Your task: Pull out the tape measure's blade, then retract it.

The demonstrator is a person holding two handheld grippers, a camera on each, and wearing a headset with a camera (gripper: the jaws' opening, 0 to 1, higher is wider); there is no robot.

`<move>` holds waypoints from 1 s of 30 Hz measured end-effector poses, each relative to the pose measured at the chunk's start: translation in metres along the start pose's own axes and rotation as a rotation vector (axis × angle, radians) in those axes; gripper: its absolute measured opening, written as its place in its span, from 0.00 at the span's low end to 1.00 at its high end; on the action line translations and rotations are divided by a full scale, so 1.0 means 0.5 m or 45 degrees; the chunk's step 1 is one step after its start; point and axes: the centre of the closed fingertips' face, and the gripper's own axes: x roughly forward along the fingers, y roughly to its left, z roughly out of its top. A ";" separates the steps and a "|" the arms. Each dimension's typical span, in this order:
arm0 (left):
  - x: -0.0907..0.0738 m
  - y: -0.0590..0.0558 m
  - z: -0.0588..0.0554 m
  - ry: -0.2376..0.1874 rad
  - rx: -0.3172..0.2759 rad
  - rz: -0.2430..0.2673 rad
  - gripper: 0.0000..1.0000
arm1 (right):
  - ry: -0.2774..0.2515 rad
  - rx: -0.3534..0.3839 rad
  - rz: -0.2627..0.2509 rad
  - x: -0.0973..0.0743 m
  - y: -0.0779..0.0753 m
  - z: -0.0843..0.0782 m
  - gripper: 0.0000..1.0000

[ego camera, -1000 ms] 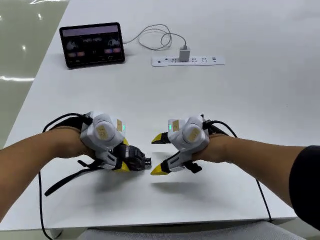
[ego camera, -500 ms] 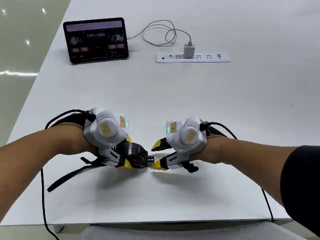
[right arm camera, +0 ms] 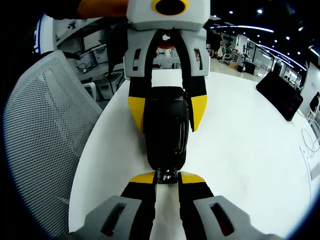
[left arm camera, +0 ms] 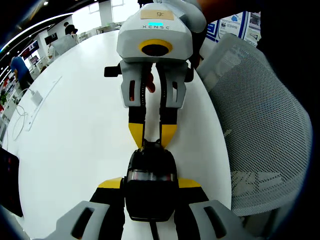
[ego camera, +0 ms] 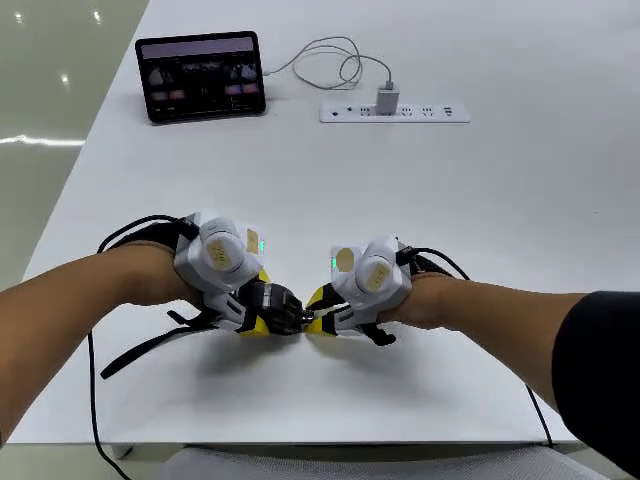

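Since a second ago the right gripper (ego camera: 316, 311) has slid left across the gap and narrowed its jaws, so its yellow tips now meet the mouth of the tape measure (ego camera: 272, 305) instead of standing apart from it.

That tape measure, a black case, sits just above the near part of the white table (ego camera: 420, 200), between the two hands. The left gripper (ego camera: 258, 318) has it clamped across the body, one jaw against each flank, as the left gripper view shows plainly. The blade is not yet drawn out: only its small metal end hook (right arm camera: 167, 175) pokes from the case. In the right gripper view the right jaws have come together to about the hook's width and appear to pinch it from both sides.

So I judge this the very start of the first step, the grasp of the blade's tip just made or being made. The next move calls for a firm pinch on the hook, then a straight pull to the right while the left gripper keeps the case steady; a slack pinch would likely let the hook slip.

Well off at the far side lie a tablet (ego camera: 203, 76) and, to its right, a power strip (ego camera: 395, 111).
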 end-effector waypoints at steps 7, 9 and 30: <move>0.000 0.001 0.000 -0.003 -0.003 -0.002 0.34 | 0.002 0.027 0.001 0.004 0.001 0.001 0.12; 0.000 0.001 0.000 -0.003 -0.006 -0.003 0.34 | 0.004 0.022 0.003 0.005 0.000 0.000 0.11; 0.001 -0.001 0.000 -0.003 -0.022 -0.002 0.34 | 0.010 0.052 0.011 -0.007 0.001 -0.014 0.09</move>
